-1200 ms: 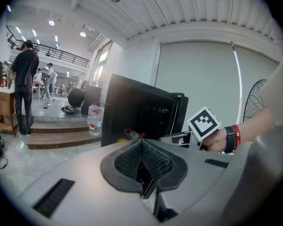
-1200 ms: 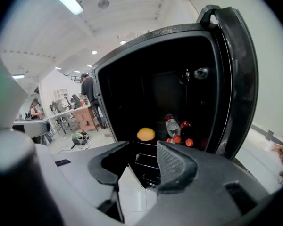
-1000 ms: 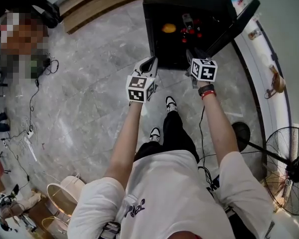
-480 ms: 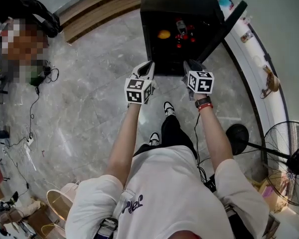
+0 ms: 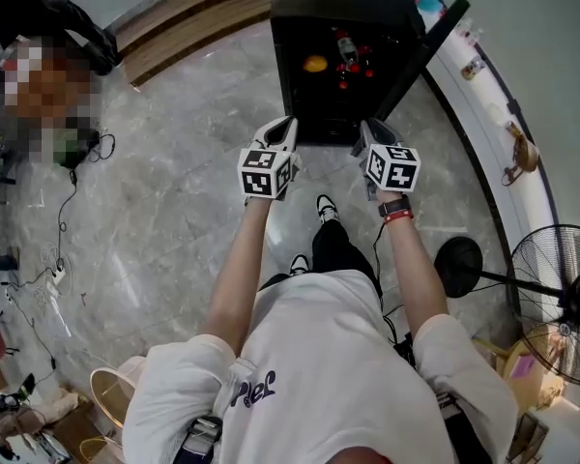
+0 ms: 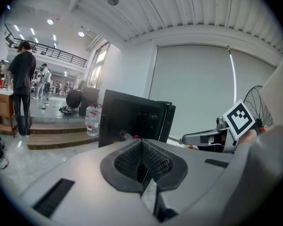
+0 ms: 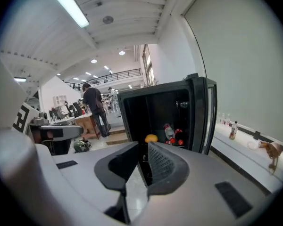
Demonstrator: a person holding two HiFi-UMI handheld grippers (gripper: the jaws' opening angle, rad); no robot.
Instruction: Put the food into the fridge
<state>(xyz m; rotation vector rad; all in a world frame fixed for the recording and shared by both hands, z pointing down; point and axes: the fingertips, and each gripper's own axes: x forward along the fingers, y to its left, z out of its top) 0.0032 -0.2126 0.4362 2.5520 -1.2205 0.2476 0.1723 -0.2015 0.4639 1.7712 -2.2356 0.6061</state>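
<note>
A black mini fridge (image 5: 340,3) stands open on the floor, its door (image 5: 423,48) swung to the right. Inside lie an orange (image 5: 315,64), a bottle (image 5: 346,46) and small red items (image 5: 356,70). My left gripper (image 5: 286,130) hangs just before the fridge's lower left edge, shut and empty. My right gripper (image 5: 371,131) is level with it at the right. Its jaws are closing to a narrow gap with nothing between them. The right gripper view looks past the right gripper (image 7: 143,153) into the fridge (image 7: 156,109) at the orange (image 7: 151,138).
A fan on a stand (image 5: 561,298) is at the right, by a white ledge (image 5: 507,177). Cables (image 5: 63,211) trail over the marble floor at the left. A wooden step (image 5: 174,13) runs behind, where a person (image 6: 21,91) stands. Buckets (image 5: 111,394) sit behind me.
My right gripper has drawn back from the fridge opening toward my body and is now level with the left one. The left gripper has barely moved.
</note>
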